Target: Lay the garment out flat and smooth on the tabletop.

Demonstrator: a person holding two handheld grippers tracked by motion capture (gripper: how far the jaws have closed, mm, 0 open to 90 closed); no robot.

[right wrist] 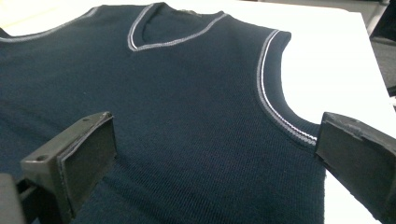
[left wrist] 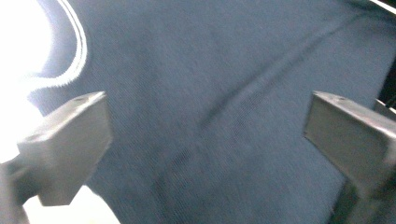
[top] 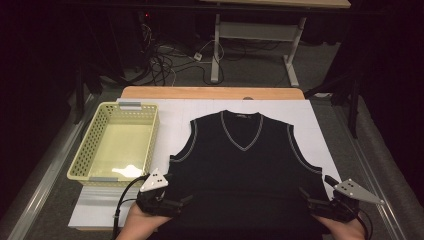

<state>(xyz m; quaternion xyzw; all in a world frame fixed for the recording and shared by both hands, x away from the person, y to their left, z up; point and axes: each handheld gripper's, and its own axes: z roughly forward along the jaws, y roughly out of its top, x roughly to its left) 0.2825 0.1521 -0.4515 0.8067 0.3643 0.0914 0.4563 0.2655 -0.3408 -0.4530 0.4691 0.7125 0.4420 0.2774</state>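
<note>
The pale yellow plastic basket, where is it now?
In the high view the pale yellow plastic basket sits at the table's left edge, just left of the dark sleeveless V-neck vest.

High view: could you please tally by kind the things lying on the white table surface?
Navy sleeveless V-neck sweater vest: 1
Pale yellow plastic basket: 1
Total: 2

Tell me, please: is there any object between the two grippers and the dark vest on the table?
Nothing visible is in the way. The left gripper and right gripper hang open at the near corners of the vest, fabric directly beyond their jaws. The yellow basket stands off to the left, apart from the vest.
</note>
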